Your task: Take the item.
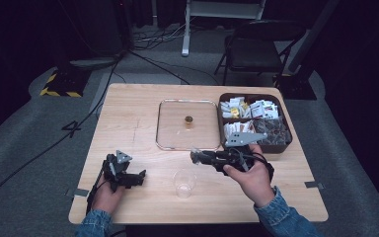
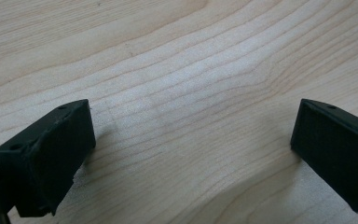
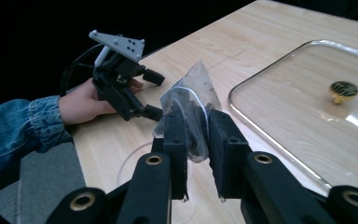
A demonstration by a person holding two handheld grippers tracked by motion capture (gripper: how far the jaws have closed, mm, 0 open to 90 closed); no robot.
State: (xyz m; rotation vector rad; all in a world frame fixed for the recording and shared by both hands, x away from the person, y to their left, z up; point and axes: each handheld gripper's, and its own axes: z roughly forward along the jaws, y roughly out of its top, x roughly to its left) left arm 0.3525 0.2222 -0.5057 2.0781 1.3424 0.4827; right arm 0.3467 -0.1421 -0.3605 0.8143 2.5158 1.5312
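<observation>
Left gripper point(image 1: 139, 177): rests near the table's left near corner, held in the left hand point(image 1: 107, 196); jaws spread wide, nothing between them, bare wood in the gap.

Table point(image 1: 128, 123): light wood, grain plain under the left jaws.

Cup point(image 1: 184, 182): clear plastic, upright, near edge, between the two grippers; looks empty.

Packet point(image 3: 191, 100): small clear sachet with dark contents, pinched in the right jaws, poking out beyond the tips; sits just left of and above the cup's far side in the high view.

Right gripper point(image 3: 196, 144): held in the right hand point(image 1: 250, 180), pointing left; jaws clamped on the packet's lower part.

Lid point(image 1: 187, 124): glass, flat on the table, far of the cup, brass knob point(image 1: 188, 120) at centre.

Box point(image 1: 285, 148): dark, divided, at the right, full of packets.

Step, as judged: packet likely headed for the cup.

Doing it well: keep the pinch firm but not crushing; bring the packet squarely over the cup's mouth; lower before letting go, since the cup is light and could tip; steady the cup with the free left gripper if needed.

Risk: packet catching the rim and knocking the cup over.
</observation>
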